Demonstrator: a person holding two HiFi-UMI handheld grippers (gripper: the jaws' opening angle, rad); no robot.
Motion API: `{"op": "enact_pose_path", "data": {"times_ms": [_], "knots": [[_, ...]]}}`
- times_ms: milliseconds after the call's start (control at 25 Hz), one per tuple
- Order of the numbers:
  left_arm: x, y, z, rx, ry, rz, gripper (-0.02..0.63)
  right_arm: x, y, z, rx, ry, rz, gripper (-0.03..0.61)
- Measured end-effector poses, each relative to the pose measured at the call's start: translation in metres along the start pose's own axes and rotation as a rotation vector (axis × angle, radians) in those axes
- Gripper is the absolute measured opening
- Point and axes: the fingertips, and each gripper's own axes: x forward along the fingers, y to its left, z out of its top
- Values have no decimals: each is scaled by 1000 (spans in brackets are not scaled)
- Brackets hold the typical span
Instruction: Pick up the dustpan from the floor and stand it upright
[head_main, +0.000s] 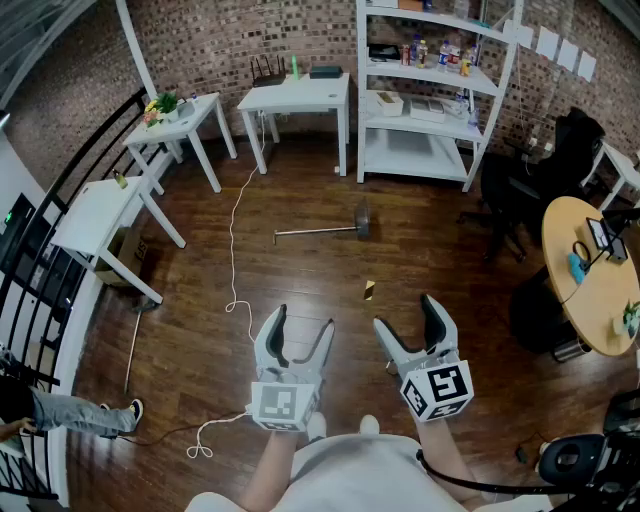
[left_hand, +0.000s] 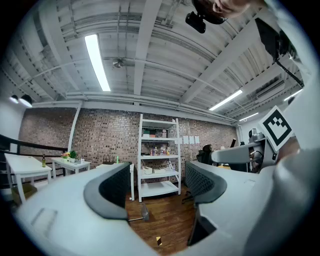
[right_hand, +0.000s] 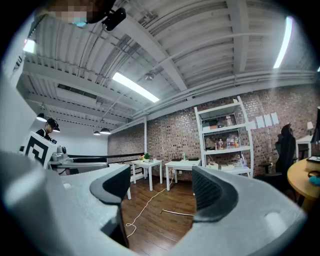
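The dustpan (head_main: 361, 222) lies flat on the wooden floor ahead of me, its long thin handle (head_main: 315, 232) pointing left. The left gripper view shows the dustpan (left_hand: 145, 212) small and far between the jaws, and the right gripper view catches only its handle (right_hand: 177, 213). My left gripper (head_main: 303, 325) and right gripper (head_main: 407, 318) are held level side by side, well short of the dustpan. Both are open with nothing between the fingers, as seen for the left gripper (left_hand: 157, 187) and the right gripper (right_hand: 160, 190).
A small yellow scrap (head_main: 369, 290) lies on the floor between me and the dustpan. A white cable (head_main: 235, 250) trails down the left. White tables (head_main: 298, 96) and a shelf unit (head_main: 430, 90) line the brick wall; a round wooden table (head_main: 590, 290) and dark chairs stand on the right.
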Motion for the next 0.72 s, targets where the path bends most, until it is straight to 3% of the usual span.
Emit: {"op": "enact_pose_path", "data": {"times_ms": [520,720], "knots": [[29,-52,0,50,29,28,353,-33,-72,2,35,-41,0,370],[35,-44,-12,70,60,68,353,-6,-75,-27,87,1,55,370]]}}
